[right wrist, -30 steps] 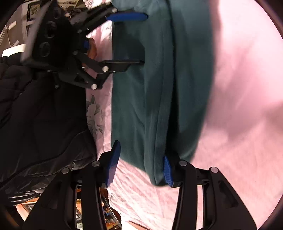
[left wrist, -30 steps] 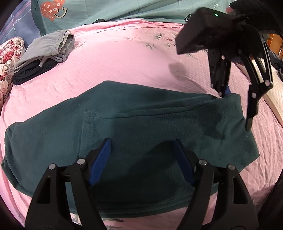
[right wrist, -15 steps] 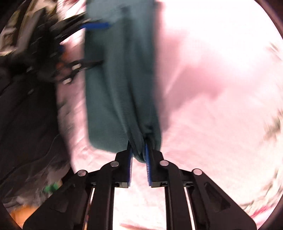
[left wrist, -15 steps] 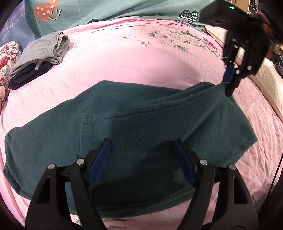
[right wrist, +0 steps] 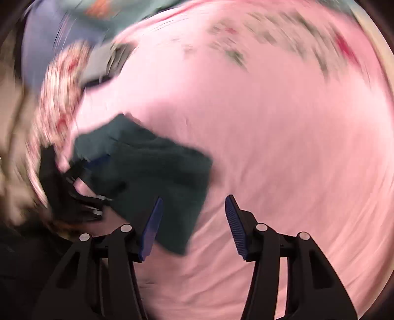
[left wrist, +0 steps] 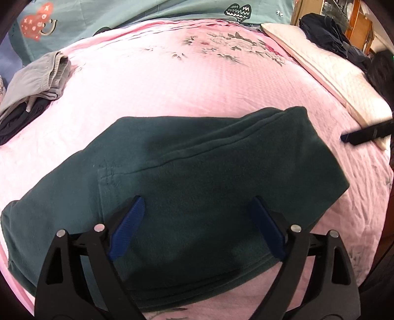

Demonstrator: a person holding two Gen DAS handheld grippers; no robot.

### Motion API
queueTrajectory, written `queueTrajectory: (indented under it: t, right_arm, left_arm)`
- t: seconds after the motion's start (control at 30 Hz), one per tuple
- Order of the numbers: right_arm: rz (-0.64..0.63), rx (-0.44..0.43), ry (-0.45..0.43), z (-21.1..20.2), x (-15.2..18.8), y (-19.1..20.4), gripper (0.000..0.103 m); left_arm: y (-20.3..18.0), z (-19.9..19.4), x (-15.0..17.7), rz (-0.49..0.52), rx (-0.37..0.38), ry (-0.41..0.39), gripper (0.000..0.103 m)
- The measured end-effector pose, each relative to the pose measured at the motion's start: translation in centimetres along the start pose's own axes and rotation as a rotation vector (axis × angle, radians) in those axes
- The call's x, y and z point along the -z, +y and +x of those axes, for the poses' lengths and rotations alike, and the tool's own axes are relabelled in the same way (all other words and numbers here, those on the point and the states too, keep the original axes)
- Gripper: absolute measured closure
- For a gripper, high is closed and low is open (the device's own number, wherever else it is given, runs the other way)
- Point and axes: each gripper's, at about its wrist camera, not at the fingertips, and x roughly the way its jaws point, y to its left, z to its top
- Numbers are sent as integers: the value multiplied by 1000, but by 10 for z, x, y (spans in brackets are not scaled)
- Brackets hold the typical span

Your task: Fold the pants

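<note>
Dark green fleece pants (left wrist: pixel 197 177) lie folded on the pink bedspread (left wrist: pixel 172 81). My left gripper (left wrist: pixel 197 216) is open and empty, its blue pads just above the near part of the pants. In the blurred right wrist view the pants (right wrist: pixel 152 172) lie at the lower left. My right gripper (right wrist: pixel 193 211) is open and empty, off the pants' right edge; one of its fingers (left wrist: pixel 367 133) shows at the right edge of the left wrist view. The left gripper (right wrist: pixel 73 187) shows as a dark blur.
A folded grey garment (left wrist: pixel 39 78) lies on a dark one (left wrist: pixel 17 120) at the far left. A teal quilt (left wrist: pixel 123 14) lies along the far edge. A white pillow (left wrist: pixel 327 73) and dark clothes (left wrist: pixel 330 32) are at the right. A floral pillow (right wrist: pixel 59 98) is at the left.
My right gripper let go of the pants' far right corner, opened and swung away to the right. The corner dropped flat. My left gripper stayed open over the pants.
</note>
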Motion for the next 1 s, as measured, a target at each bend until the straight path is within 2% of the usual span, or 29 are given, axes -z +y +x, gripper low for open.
queueTrajectory:
  t: [0.1,0.17,0.2,0.23,0.3,0.33,0.43,0.5,0.57,0.63,0.7,0.77,0.83,0.93,1.0]
  right_arm:
    - [68,3,-39,15,20,-5,50]
    - [101,-17,-32,32,24,0,50]
    - [94,10,-51,40,34,6,52]
    - [70,26,-58,43,34,11,69]
    - [61,41,-54,43,40,19,92]
    - [53,35,-71,36,43,21,94]
    - [38,42,-127,12,61,29,94]
    - [78,130,-57,30,77,17,94]
    - [156,105,-57,33,85,0,93]
    - [208,147,-85,18,80,-4,74]
    - [187,191,-183,-3,72,-2,73]
    - [156,197,-251,-13,54,1,73]
    - [128,172,-246,-6,36,3,73]
    - [20,189,-248,16,8,21,73]
    - [-32,218,-211,29,-5,21,73]
  left_arm:
    - [7,-5,-4,-38,35,10,13]
    - [11,-10,-6,-39,18,2,13]
    - [12,-12,-7,-34,8,0,13]
    - [14,-15,-7,-32,-2,-1,13]
    - [16,-21,-8,-28,-5,-3,13]
    - [17,-24,-8,-22,-3,-8,13]
    - [17,-19,-4,-6,-6,9,13]
    - [14,-9,0,7,-14,45,13]
    - [12,-5,2,25,-24,56,13]
    - [12,-4,5,36,-31,51,13]
    - [13,-3,5,34,-34,45,11]
    - [15,-2,5,31,-36,49,10]
    - [17,-3,6,30,-43,47,10]
    - [21,-5,10,23,-47,49,9]
    - [21,-7,11,24,-52,53,9]
